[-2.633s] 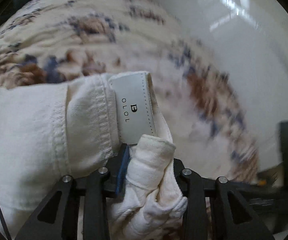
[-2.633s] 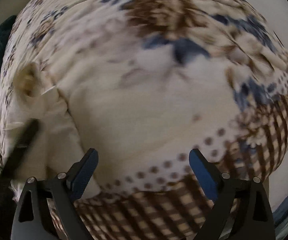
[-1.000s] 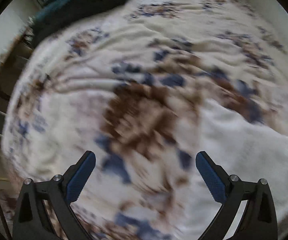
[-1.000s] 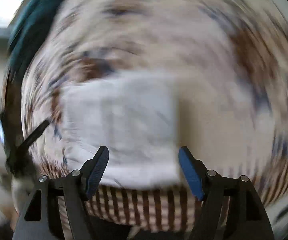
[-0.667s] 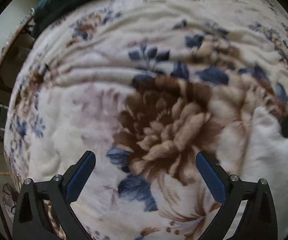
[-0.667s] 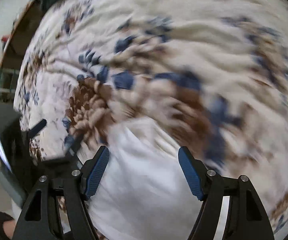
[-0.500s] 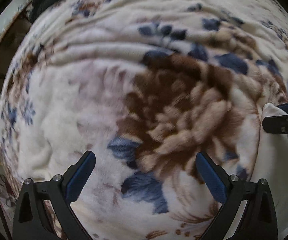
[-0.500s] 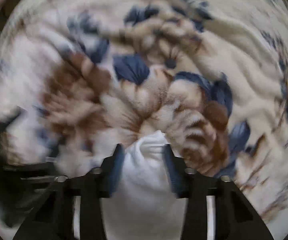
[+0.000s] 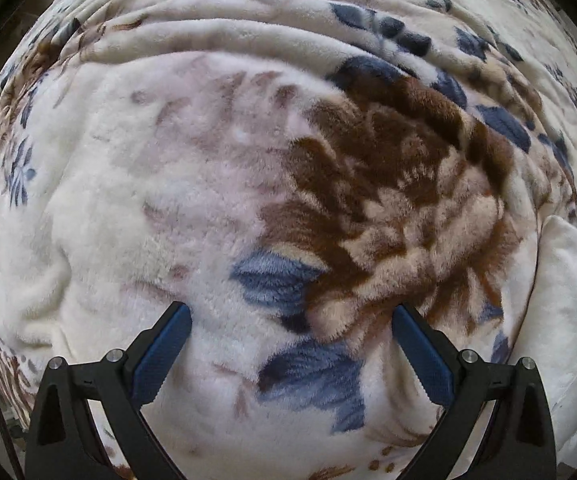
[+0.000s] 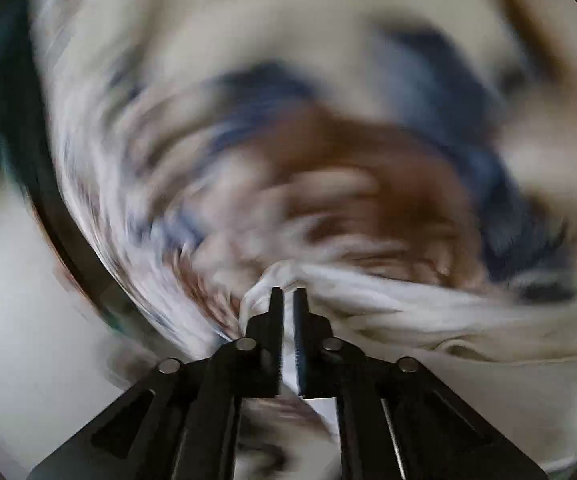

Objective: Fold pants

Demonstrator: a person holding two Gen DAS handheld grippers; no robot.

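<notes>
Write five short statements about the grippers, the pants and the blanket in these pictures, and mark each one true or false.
1. The right gripper is clamped on a bunch of the white pants. True.
2. The left gripper holds the pants. False: its jaws stand wide open over the floral blanket with nothing between them.
3. The pants show at the right edge of the left wrist view. True: white cloth lies there.
4. The blanket is plain grey. False: it is cream with brown and blue flowers.
5. The right wrist view is sharp. False: it is heavily blurred.
</notes>
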